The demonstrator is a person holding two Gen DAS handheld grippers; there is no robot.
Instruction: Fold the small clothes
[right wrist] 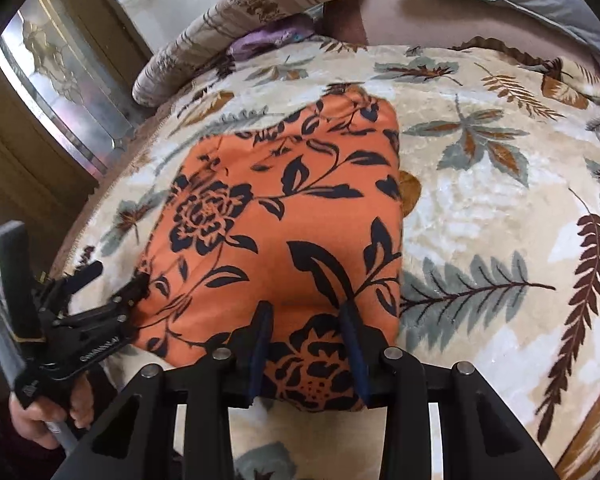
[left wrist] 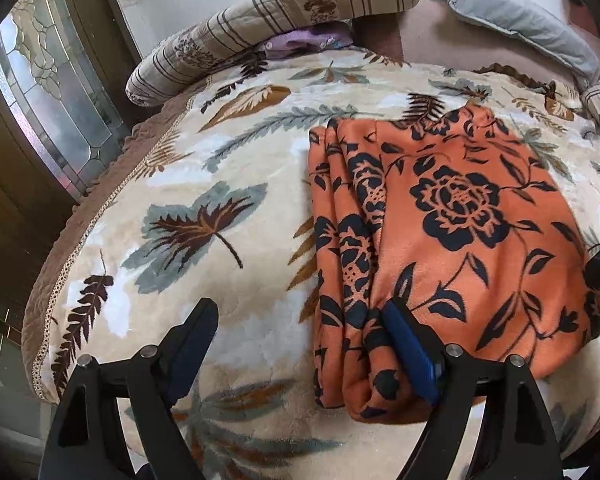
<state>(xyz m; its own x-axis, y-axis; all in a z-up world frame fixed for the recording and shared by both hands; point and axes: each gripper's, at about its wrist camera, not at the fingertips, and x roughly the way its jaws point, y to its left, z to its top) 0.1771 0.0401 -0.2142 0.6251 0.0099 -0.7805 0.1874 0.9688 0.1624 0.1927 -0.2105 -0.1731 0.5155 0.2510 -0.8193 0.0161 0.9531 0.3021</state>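
The orange garment (left wrist: 452,240) with its black flower-and-leaf print lies folded into a thick, roughly oblong bundle on the bed, on top of a cream blanket (left wrist: 228,168) printed with grey and brown leaves. From the left wrist view, several stacked layers show along the bundle's left edge, running front to back, and the near end is rounded over.

The left tongs (left wrist: 300,320) are spread wide: one finger hangs over bare blanket, the other rests at the bundle's near left corner, its blue pad against the cloth (nothing is pinched between the two). The right wrist view shows the same tongs (right wrist: 116,276) at the garment's left edge, with the person's hand (right wrist: 48,412) on the handle below.

The right tongs (right wrist: 306,312) are partly open, fingers upright and apart, set over the near edge of the bundle; cloth shows in the gap between the blue pads, but they do not press it together.

Beyond the garment, a striped, flower-patterned bolster (left wrist: 268,28) lies along the far side of the bed, a small purple cloth (left wrist: 304,42) tucked just beneath it. A grey pillow (left wrist: 512,12) sits at the far right. A door with patterned glass (left wrist: 48,92) stands to the left of the bed.
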